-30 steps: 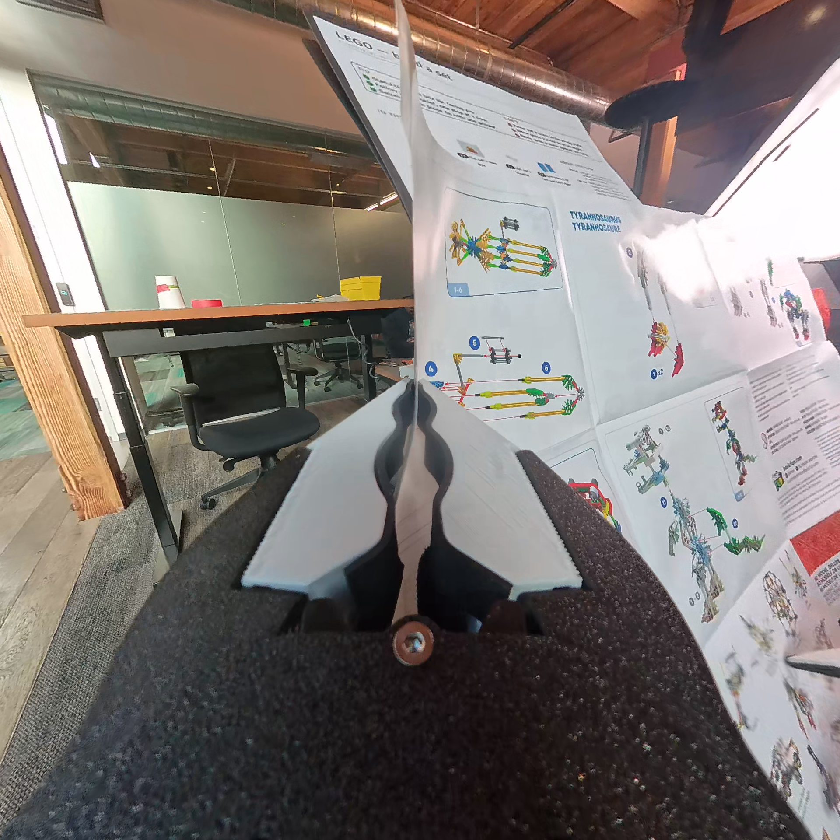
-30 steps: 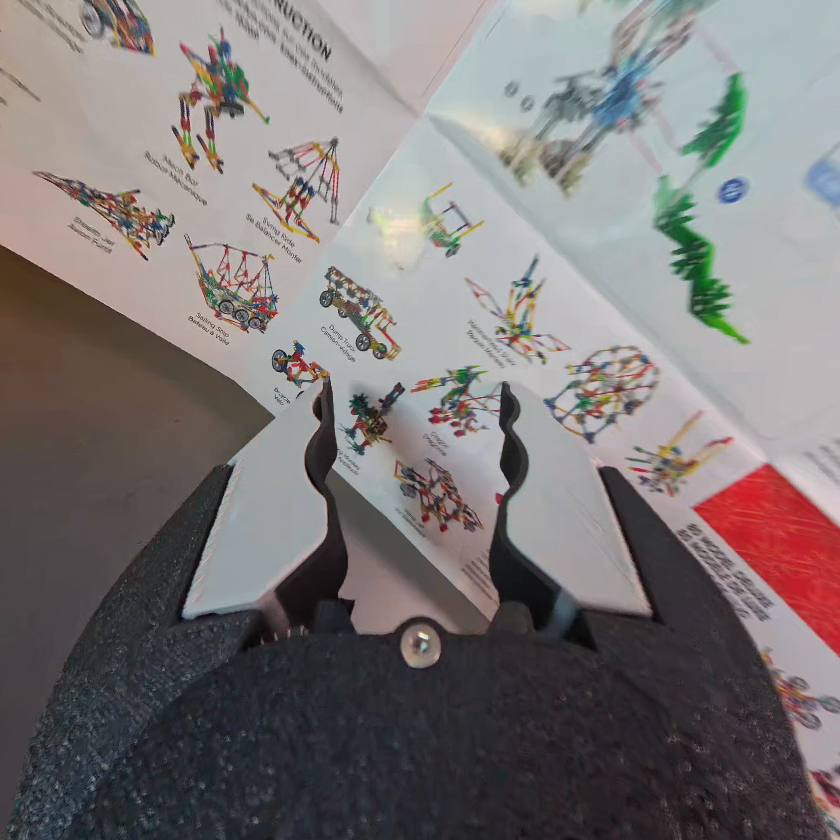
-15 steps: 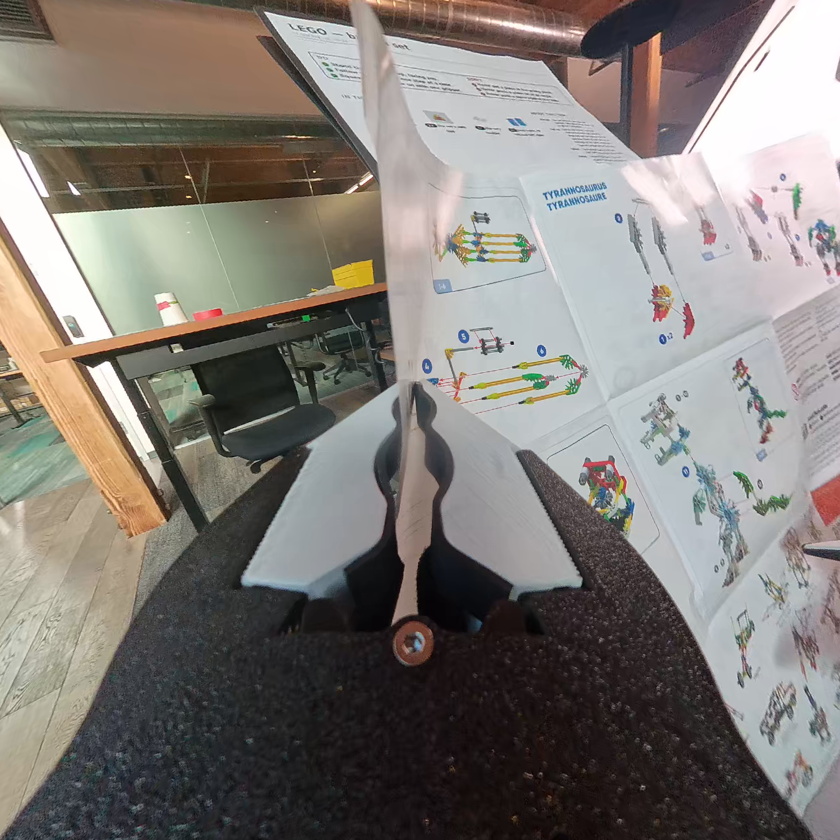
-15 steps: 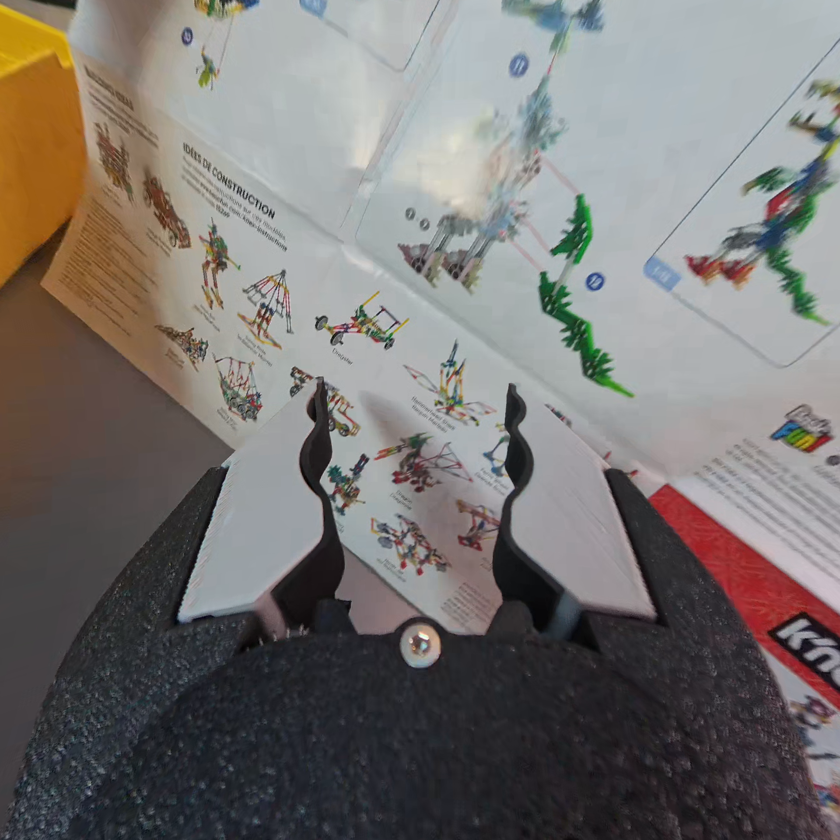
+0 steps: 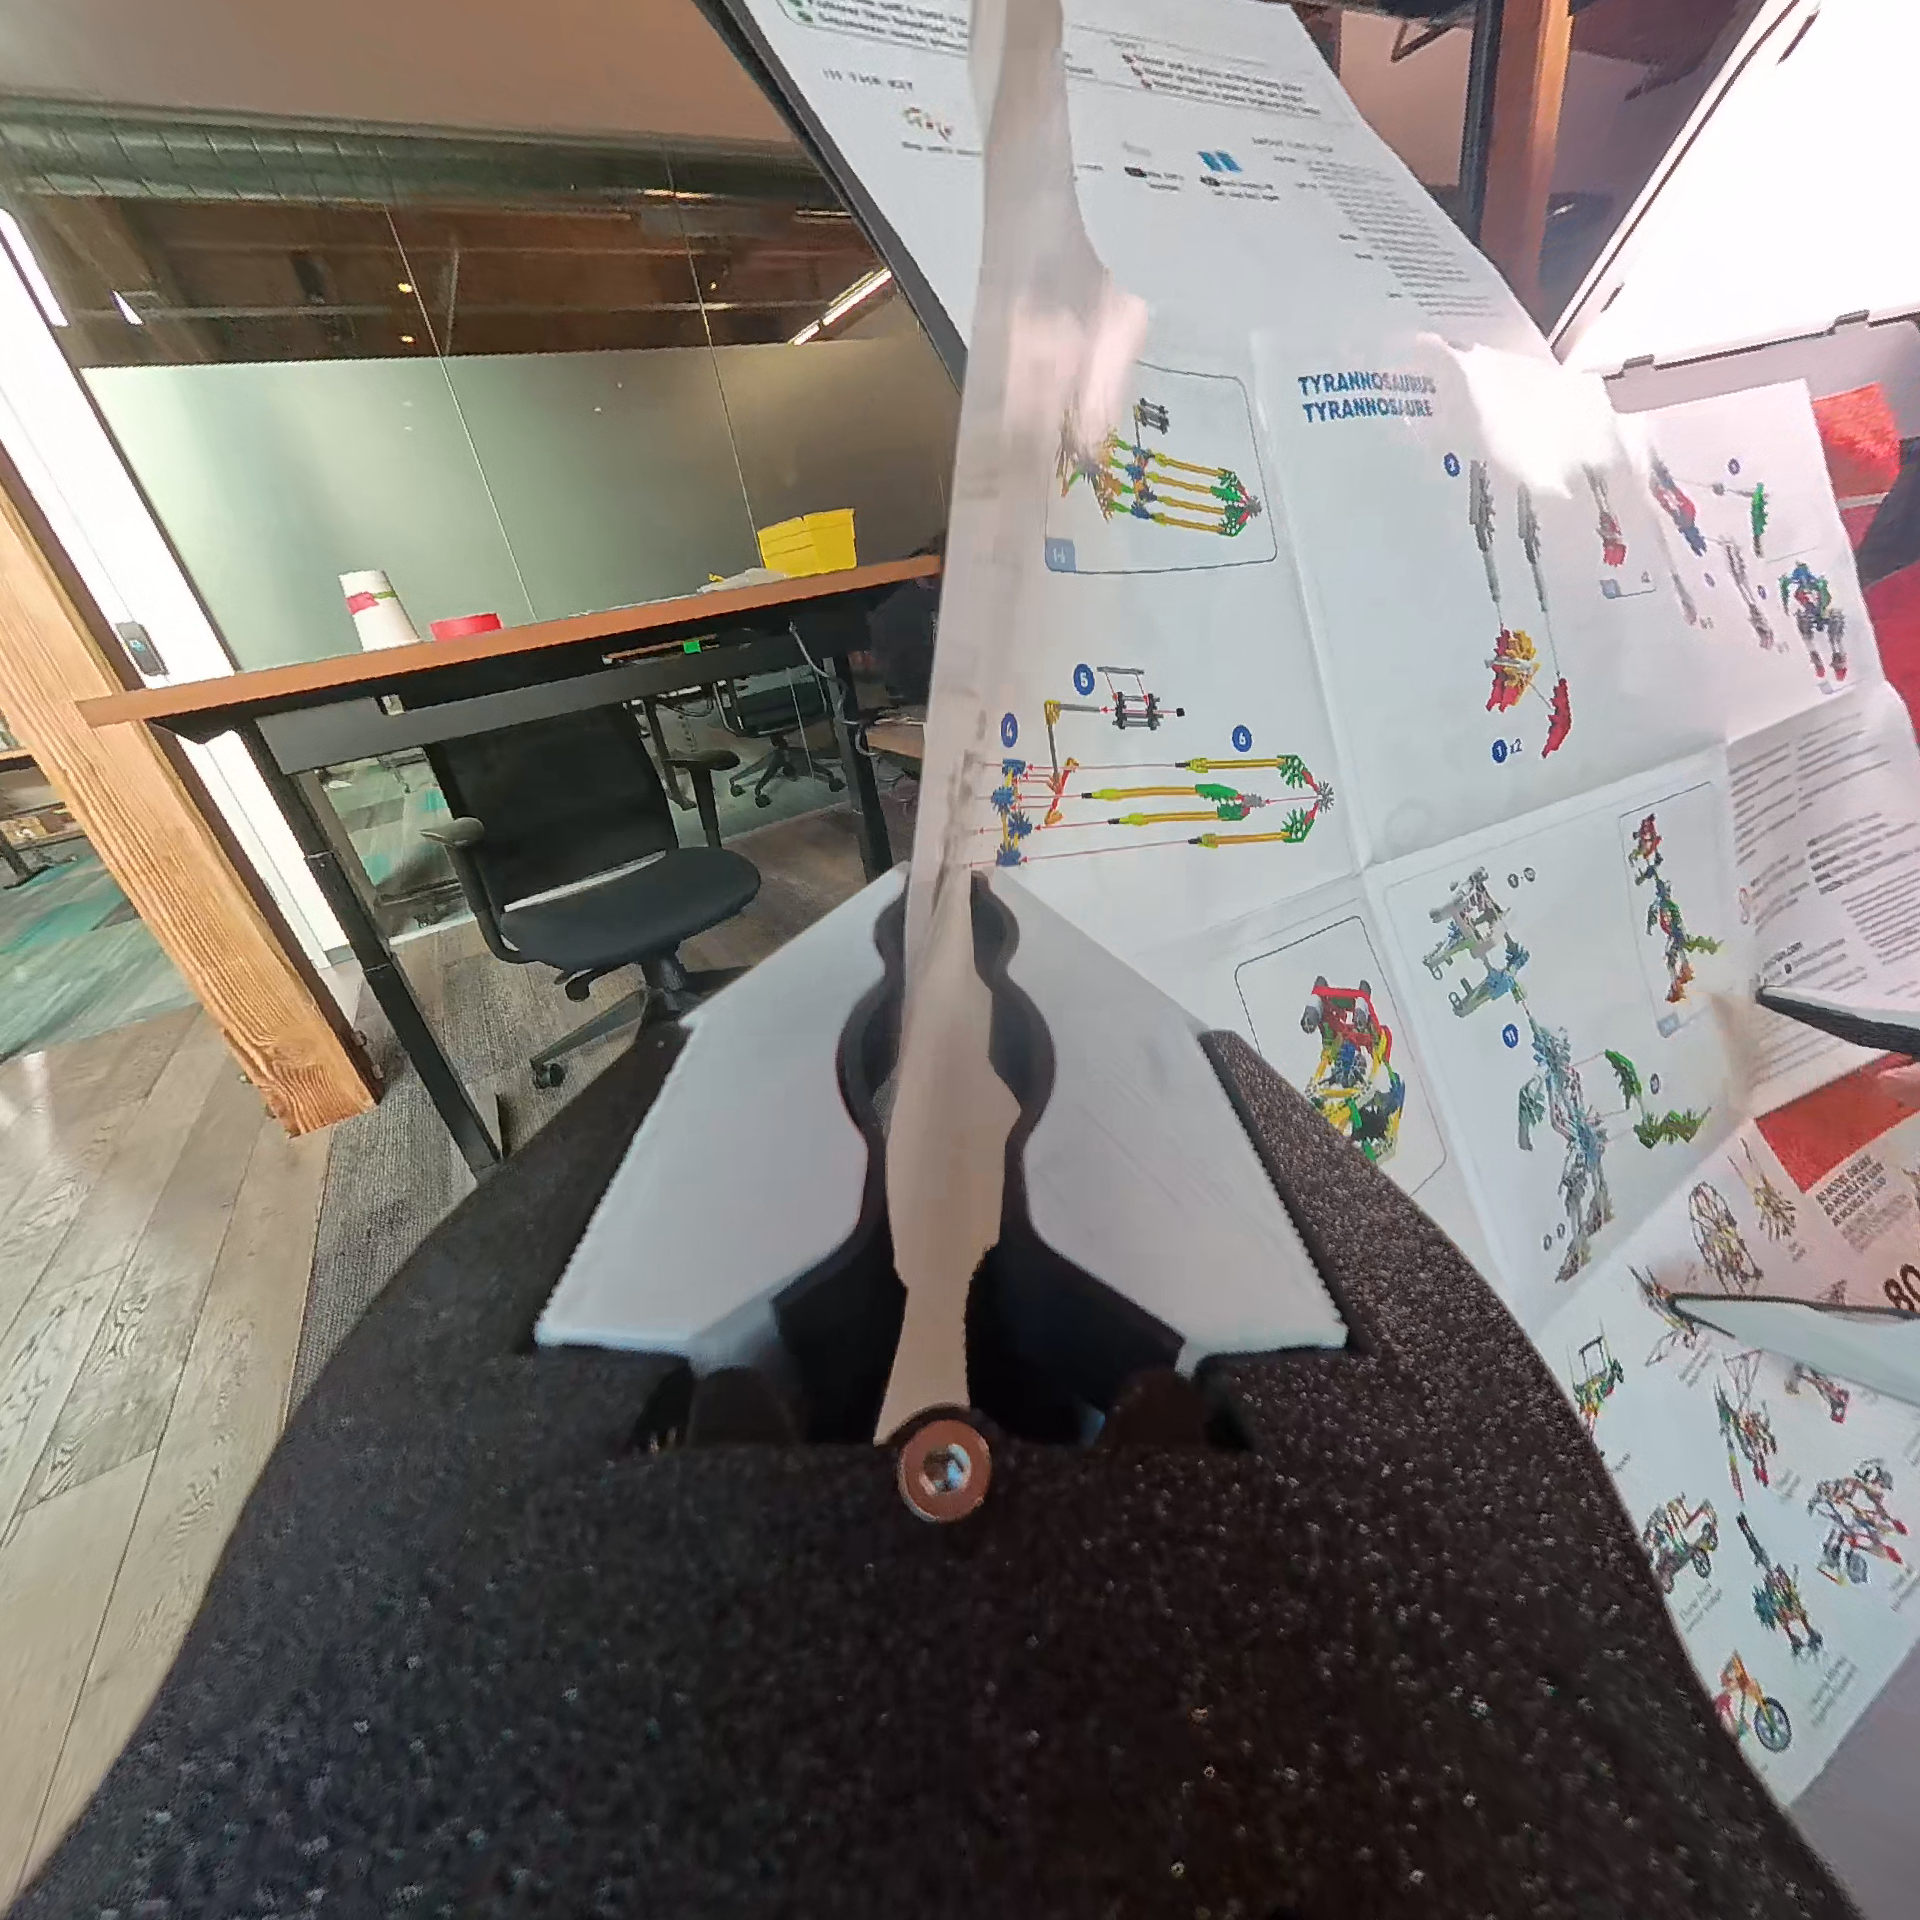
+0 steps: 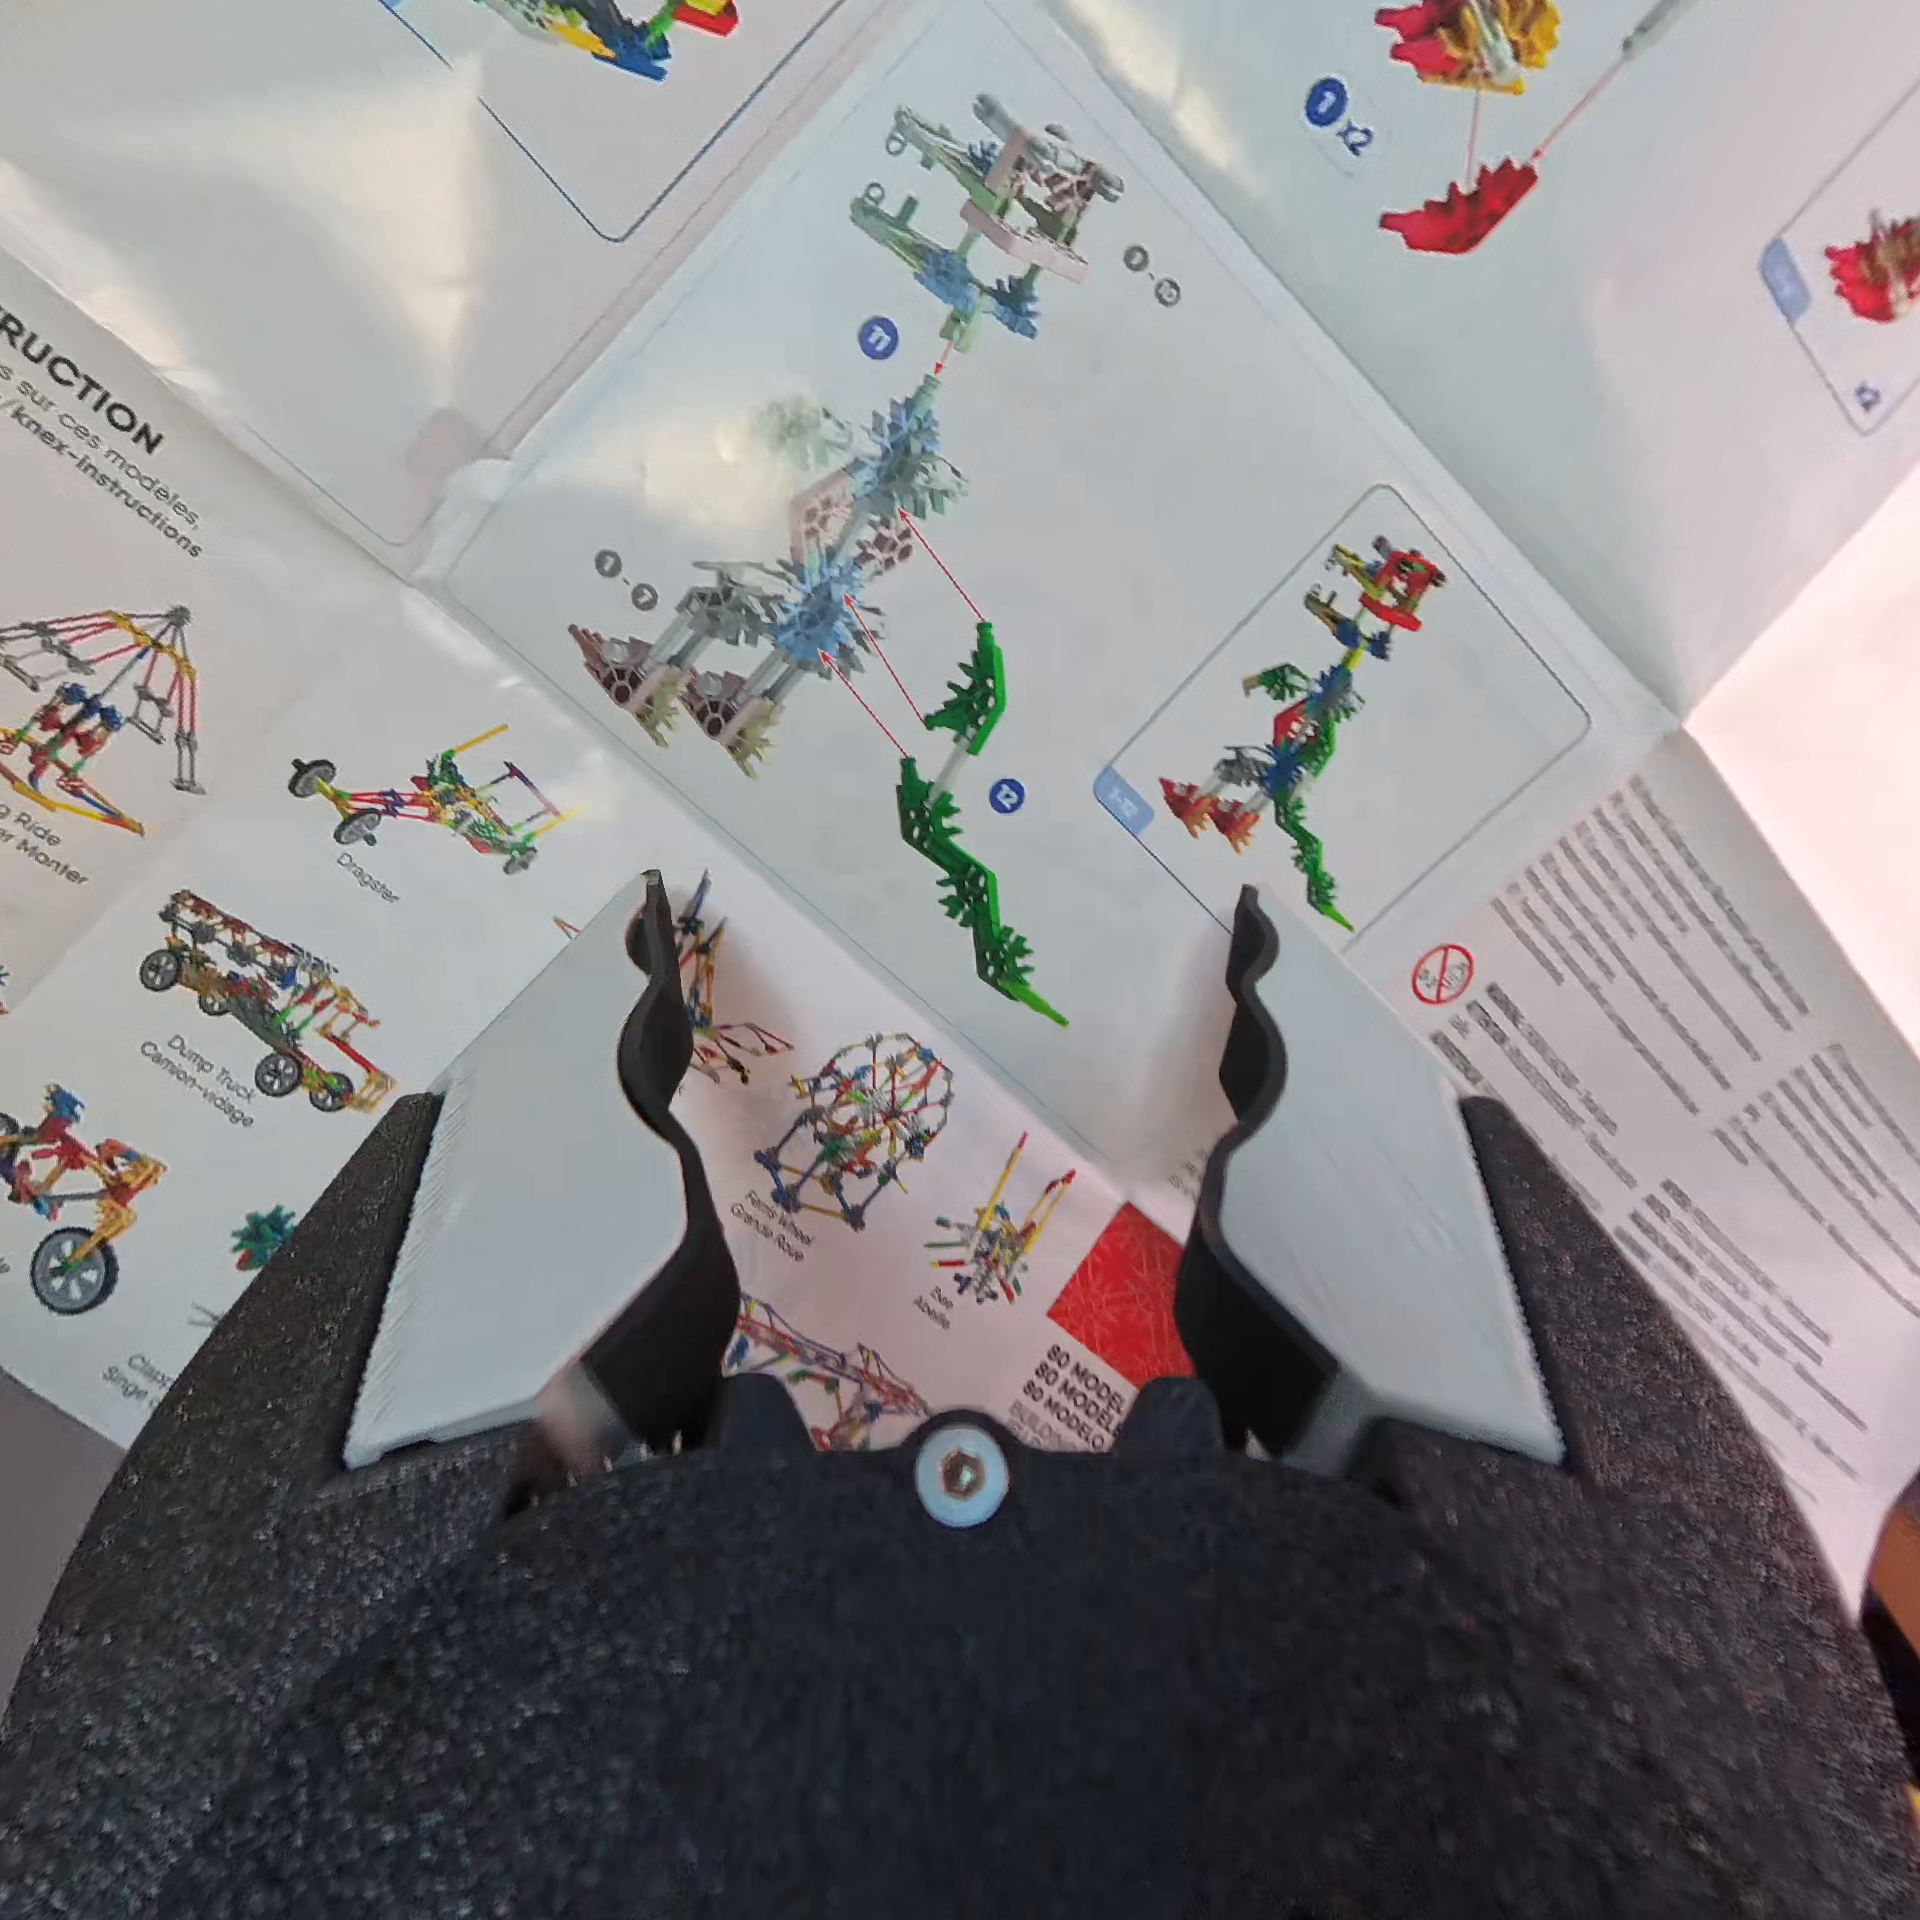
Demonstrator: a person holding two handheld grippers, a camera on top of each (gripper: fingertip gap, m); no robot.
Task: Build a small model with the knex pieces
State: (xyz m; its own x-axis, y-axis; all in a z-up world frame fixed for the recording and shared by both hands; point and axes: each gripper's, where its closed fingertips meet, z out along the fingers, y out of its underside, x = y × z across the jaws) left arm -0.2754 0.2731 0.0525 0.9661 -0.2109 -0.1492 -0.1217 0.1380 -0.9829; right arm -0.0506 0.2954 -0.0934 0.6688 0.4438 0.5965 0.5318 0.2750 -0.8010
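A large unfolded white instruction sheet (image 5: 1434,727) with coloured pictures of toy models hangs upright in the air. My left gripper (image 5: 940,894) is shut on the sheet's left edge, and the paper runs edge-on between its fingers. My right gripper (image 6: 945,914) is open and empty, pointing at the printed face of the sheet (image 6: 1039,540) close in front of it. Its two finger tips (image 5: 1766,1340) show at the right edge of the left wrist view, near the sheet's lower part.
To the left stand a wooden-topped desk (image 5: 499,665) with a white cup, a red item and a yellow box (image 5: 805,540), a black office chair (image 5: 613,883), a wooden post (image 5: 135,831) and a glass wall. A grey surface (image 6: 42,1434) lies below the sheet. The tips of one gripper are about 25 centimetres away from the tips of the other.
My left gripper has tilted with the sheet and brought it closer. My right gripper has moved up along the sheet's face, from its lower edge toward its middle, and has opened wider.
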